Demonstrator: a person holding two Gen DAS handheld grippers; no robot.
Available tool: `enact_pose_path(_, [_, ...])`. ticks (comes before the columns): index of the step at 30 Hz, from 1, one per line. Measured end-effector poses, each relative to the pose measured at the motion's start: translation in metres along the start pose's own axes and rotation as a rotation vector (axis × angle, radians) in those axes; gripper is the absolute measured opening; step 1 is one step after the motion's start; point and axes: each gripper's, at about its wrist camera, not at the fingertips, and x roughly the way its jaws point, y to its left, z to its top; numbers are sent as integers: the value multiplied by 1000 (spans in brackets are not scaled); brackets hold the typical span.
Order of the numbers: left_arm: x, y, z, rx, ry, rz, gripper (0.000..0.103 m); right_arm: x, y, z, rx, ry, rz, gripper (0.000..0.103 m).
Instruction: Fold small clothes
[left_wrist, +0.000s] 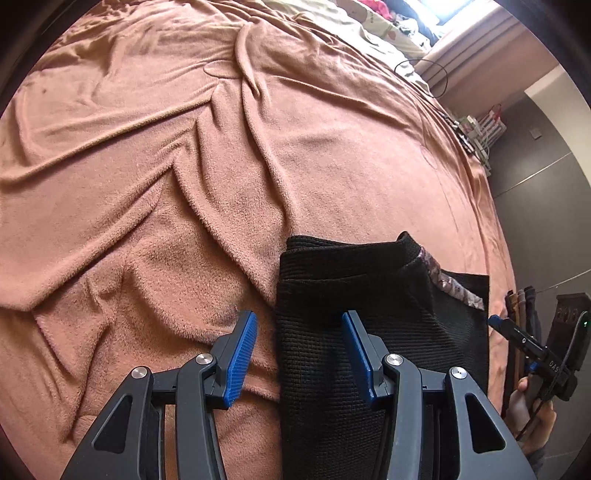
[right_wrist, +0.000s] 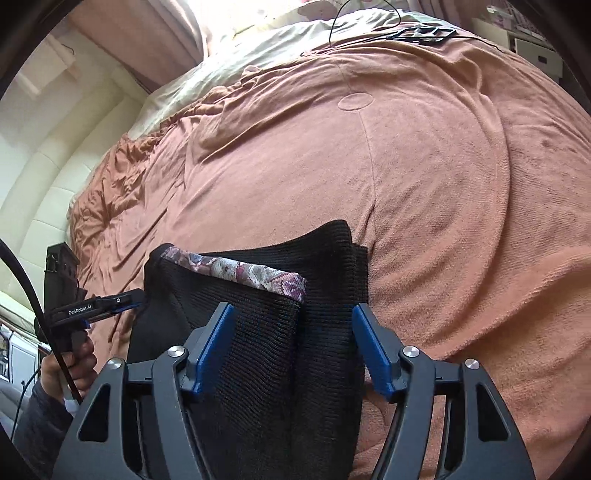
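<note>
Garment (left_wrist: 351, 314): black ribbed knit with a floral band (right_wrist: 240, 271), lying partly folded on the wrinkled pink blanket (left_wrist: 166, 166) near its edge. Left gripper (left_wrist: 299, 343) is spread wide with nothing between its blue pads, one finger over the blanket, the other over the cloth. Right gripper (right_wrist: 291, 339) is likewise wide apart, straddling the garment's upper layer without clamping it.
</note>
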Motion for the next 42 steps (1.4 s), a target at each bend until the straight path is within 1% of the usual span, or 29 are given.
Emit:
enact_pose_path(2, [-3,5,-1,-26,-2,-36,50,-3,-9,-2,21,0,12,64])
enact_pose_path(5, [-3,10,-4,-53,11,-71,50,-1,-21,-8,40,15,29,64])
enact_pose_path(8, [-1,15,-8,-68,37,-107,50,4,-34,-11,69,54,77,64])
enact_pose_path(11, [2,17,-12,-72,54,-126,50,12,-44,-12,93,86,103,64])
enact_pose_path(13, [5,19,-11,-86,64,-151,50,17,-53,-13,142,103,182,64])
enact_pose_path(16, [7,22,-10,-99,66,-181,48,24,-62,-12,175,115,248,64])
enact_pose_path(19, [13,22,-10,-104,88,-201,38,31,-72,-10,211,122,314,64])
enact_pose_path(22, [17,20,-8,-113,91,-222,37,39,-78,-7,208,124,358,64])
enact_pose_path(23, [18,20,-7,-117,93,-231,37,42,-79,-7,206,131,373,63])
enact_pose_path(24, [20,20,-6,-120,96,-238,36,47,-79,-6,201,138,382,57])
enact_pose_path(25, [21,20,-5,-121,97,-244,36,51,-78,-5,197,146,387,52])
enact_pose_path(26, [22,21,-3,-124,97,-252,35,55,-79,-5,196,151,390,48])
enact_pose_path(28, [25,24,-1,-137,96,-264,34,63,-83,-2,195,163,384,35])
enact_pose_path(30, [28,24,2,-150,93,-271,30,68,-85,2,201,164,376,30])
enact_pose_path(32, [30,23,4,-149,89,-267,27,71,-83,7,207,158,373,28])
enact_pose_path(33, [31,22,5,-146,86,-259,23,72,-81,8,200,159,361,27])
enact_pose_path(35, [31,19,5,-143,80,-244,21,75,-73,11,181,162,332,24])
enact_pose_path(37, [27,16,4,-130,75,-235,12,72,-63,11,151,157,294,17])
enact_pose_path(38, [25,15,3,-121,73,-235,10,69,-59,11,137,150,274,16])
enact_pose_path(42, [6,14,0,-115,38,-270,7,54,-44,12,104,104,232,13])
